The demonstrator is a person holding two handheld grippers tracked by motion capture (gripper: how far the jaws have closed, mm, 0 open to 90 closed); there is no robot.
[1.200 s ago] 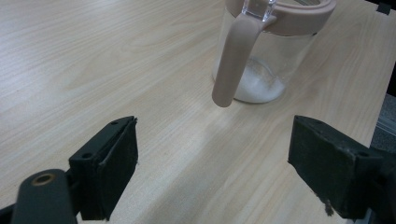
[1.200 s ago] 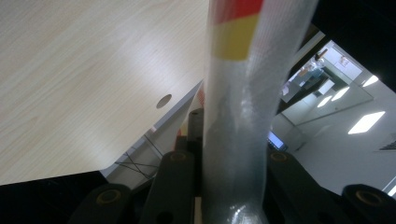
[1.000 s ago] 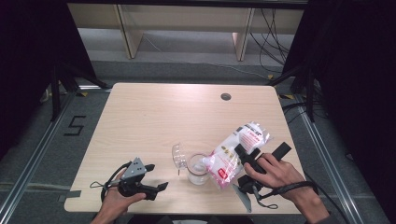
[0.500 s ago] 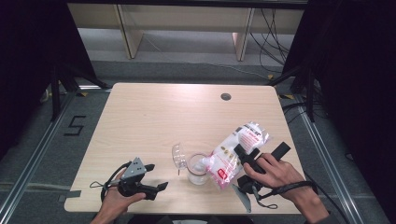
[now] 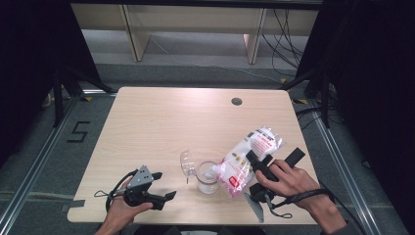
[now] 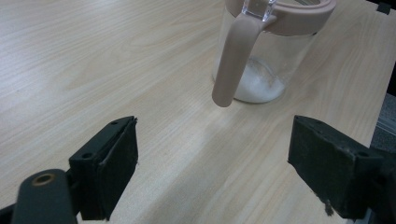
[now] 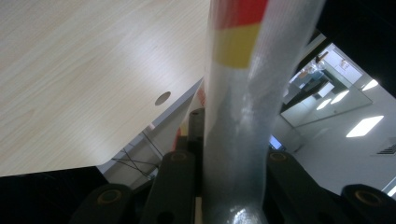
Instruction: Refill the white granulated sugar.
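Note:
A clear glass jar (image 5: pixel 207 178) with a pink rim stands near the table's front edge, its hinged lid (image 5: pixel 186 164) flipped open to the left. In the left gripper view the jar (image 6: pixel 261 60) holds a little white powder at its bottom. A plastic bag of white powder (image 5: pixel 247 155) with red print lies tilted, its lower end over the jar's mouth. My right gripper (image 5: pixel 274 159) is shut on the bag (image 7: pixel 247 93), which is pinched between its jaws (image 7: pixel 231 168). My left gripper (image 5: pixel 157 188) rests on the table left of the jar, open and holding nothing (image 6: pixel 215 154).
The light wooden table (image 5: pixel 171 122) has a round cable hole (image 5: pixel 237 101) at its back right. Wooden shelving stands behind the table and dark curtains hang on both sides. A floor mark "5" (image 5: pixel 78 132) lies to the left.

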